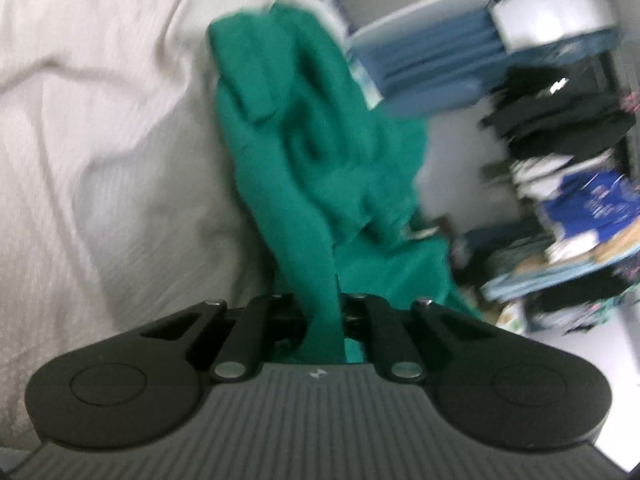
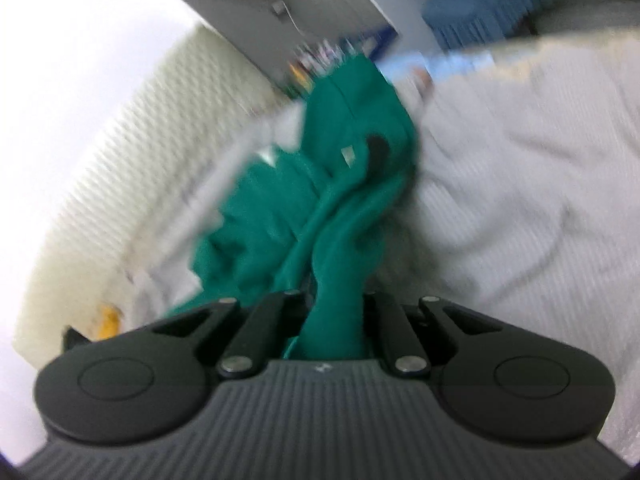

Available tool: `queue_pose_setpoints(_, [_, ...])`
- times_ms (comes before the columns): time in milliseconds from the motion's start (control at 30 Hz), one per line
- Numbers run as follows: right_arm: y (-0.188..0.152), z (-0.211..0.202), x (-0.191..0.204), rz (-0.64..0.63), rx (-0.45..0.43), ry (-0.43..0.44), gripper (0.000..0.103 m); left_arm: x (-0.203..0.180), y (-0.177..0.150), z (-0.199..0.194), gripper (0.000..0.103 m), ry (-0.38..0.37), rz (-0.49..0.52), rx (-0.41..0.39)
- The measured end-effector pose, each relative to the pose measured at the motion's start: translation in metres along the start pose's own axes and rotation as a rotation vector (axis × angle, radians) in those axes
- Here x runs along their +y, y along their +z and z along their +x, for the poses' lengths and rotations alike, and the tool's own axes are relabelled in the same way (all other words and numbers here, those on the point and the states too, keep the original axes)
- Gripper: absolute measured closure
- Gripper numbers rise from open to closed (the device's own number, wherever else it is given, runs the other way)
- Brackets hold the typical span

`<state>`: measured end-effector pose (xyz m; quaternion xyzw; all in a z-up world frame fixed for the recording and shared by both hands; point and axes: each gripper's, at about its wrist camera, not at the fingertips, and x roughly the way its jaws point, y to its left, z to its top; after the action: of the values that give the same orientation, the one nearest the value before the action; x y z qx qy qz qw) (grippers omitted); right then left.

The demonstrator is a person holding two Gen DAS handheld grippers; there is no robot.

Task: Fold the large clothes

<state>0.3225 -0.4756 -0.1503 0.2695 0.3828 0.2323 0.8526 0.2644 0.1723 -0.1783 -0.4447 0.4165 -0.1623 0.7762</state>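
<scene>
A green garment (image 1: 316, 152) hangs bunched and crumpled over a white bedsheet (image 1: 100, 140). My left gripper (image 1: 320, 312) is shut on a strip of the green cloth, which runs out between its jaws. In the right wrist view the same green garment (image 2: 320, 200) is twisted and bunched, with a small label and a dark spot showing on it. My right gripper (image 2: 336, 312) is shut on another part of the cloth above the white bedsheet (image 2: 520, 200). Both views are blurred by motion. The fingertips are hidden by the cloth.
To the right in the left wrist view stand shelves with folded dark and blue clothes (image 1: 580, 184) and a blue curtain (image 1: 432, 76). In the right wrist view a ribbed white headboard or mattress edge (image 2: 132, 152), a grey wall (image 2: 280, 8) and a blue curtain (image 2: 480, 0) lie beyond the bed.
</scene>
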Motion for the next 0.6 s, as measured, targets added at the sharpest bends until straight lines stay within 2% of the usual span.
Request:
queue_pose_setpoints(133, [0.017, -0.023, 0.033, -0.018, -0.086, 0.062, 0.095, -0.012, 0.012, -0.043, 0.096, -0.076, -0.046, -0.089])
queue_pose_setpoints(267, [0.025, -0.055, 0.054, -0.010, -0.171, 0.127, 0.095, -0.013, 0.009, -0.092, 0.096, -0.142, -0.078, -0.145])
queue_pose_setpoints(367, [0.017, -0.078, 0.070, -0.025, -0.193, 0.168, 0.095, -0.023, -0.008, -0.125, 0.096, -0.173, -0.052, -0.152])
queue_pose_setpoints(467, [-0.003, -0.109, 0.084, -0.062, -0.186, 0.150, 0.095, -0.035, -0.035, -0.157, 0.096, -0.157, -0.031, -0.140])
queue_pose_setpoints(600, [-0.033, -0.141, 0.088, -0.040, -0.193, 0.145, 0.095, -0.036, -0.079, -0.201, 0.096, -0.150, -0.036, -0.137])
